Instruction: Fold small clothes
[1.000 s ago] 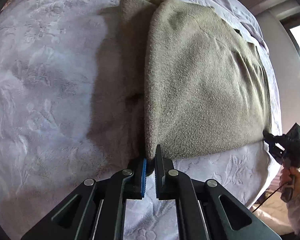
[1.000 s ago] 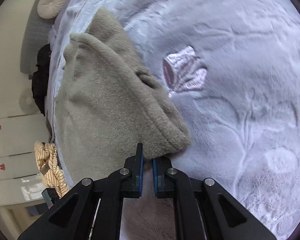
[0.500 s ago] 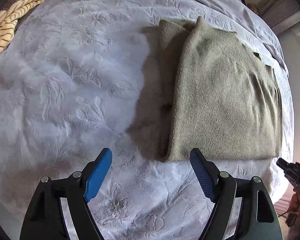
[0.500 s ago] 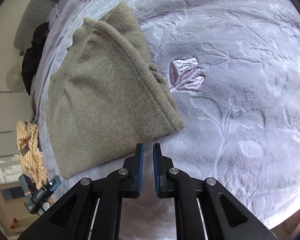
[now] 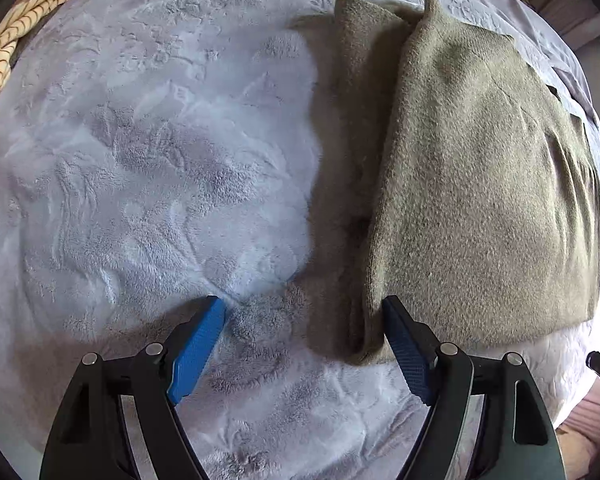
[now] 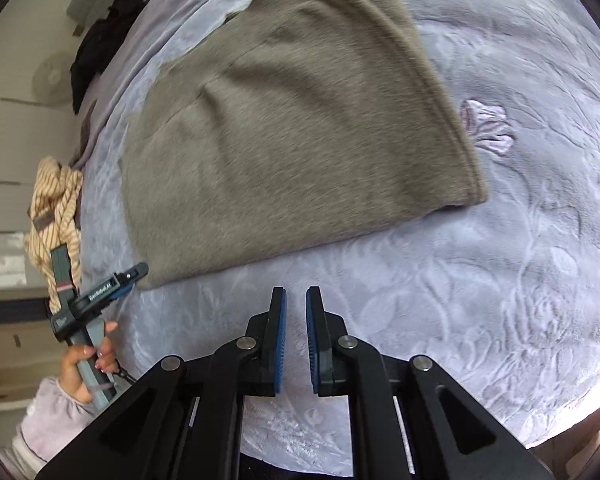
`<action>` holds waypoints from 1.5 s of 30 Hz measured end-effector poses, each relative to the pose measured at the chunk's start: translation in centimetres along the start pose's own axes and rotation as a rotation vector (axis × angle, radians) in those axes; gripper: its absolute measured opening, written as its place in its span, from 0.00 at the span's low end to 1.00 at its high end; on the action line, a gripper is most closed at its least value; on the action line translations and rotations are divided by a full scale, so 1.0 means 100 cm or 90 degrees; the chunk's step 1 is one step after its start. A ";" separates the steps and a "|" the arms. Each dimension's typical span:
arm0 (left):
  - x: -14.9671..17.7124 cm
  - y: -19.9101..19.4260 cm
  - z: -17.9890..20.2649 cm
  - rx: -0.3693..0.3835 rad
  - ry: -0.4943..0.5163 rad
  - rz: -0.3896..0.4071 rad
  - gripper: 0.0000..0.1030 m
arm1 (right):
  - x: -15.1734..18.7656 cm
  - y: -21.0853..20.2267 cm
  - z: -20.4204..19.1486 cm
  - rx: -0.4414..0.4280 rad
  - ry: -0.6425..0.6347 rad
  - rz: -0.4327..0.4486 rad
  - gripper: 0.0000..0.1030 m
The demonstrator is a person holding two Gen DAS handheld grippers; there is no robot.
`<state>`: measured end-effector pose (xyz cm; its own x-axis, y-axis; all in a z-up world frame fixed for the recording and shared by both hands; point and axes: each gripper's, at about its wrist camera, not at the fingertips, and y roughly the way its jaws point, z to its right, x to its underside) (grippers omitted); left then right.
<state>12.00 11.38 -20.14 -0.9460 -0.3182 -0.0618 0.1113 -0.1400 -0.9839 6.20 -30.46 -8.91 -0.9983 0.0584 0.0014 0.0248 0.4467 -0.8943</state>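
An olive-grey knitted garment (image 5: 472, 184) lies folded flat on a pale lilac plush bedspread (image 5: 140, 168); it also shows in the right wrist view (image 6: 292, 132). My left gripper (image 5: 304, 316) is open wide and empty, its right pad right at the garment's near folded corner. It also shows in the right wrist view (image 6: 128, 278), at the garment's other near corner. My right gripper (image 6: 296, 296) is nearly closed and empty, a little short of the garment's near edge, above the bedspread (image 6: 480, 300).
A cream garment with brown stripes (image 5: 16, 40) lies bunched at the bed's far left edge and shows in the right wrist view (image 6: 56, 208). Dark clothing (image 6: 108, 32) lies at the far end. The bed's edge runs just right of the garment.
My left gripper let go of the garment's corner and opened wide, pulled back, then came close again. My right gripper released the garment's edge and drew back; the garment lies flatter.
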 end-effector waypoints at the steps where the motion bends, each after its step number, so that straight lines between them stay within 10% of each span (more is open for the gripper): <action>1: 0.002 -0.002 -0.002 0.003 0.003 -0.003 0.78 | 0.001 0.002 -0.004 0.001 -0.006 -0.006 0.11; 5: 0.017 -0.012 -0.013 0.008 0.003 -0.004 0.78 | 0.005 0.011 -0.023 0.005 -0.019 -0.024 0.28; 7: 0.029 -0.020 -0.021 0.010 -0.004 -0.004 0.78 | 0.008 0.015 -0.033 0.011 -0.031 -0.033 0.53; 28: 0.100 -0.070 0.000 0.040 0.015 -0.004 0.78 | 0.030 0.033 -0.075 0.018 -0.091 -0.079 0.57; 45: 0.093 -0.064 0.009 0.107 -0.017 -0.025 0.78 | 0.034 0.040 -0.071 0.005 -0.071 -0.096 0.57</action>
<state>2.81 8.46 -14.30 -0.9425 -0.3338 -0.0174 0.1260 -0.3067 -0.9434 3.32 -22.11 -9.29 -0.9904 -0.1082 0.0860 -0.1251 0.4362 -0.8911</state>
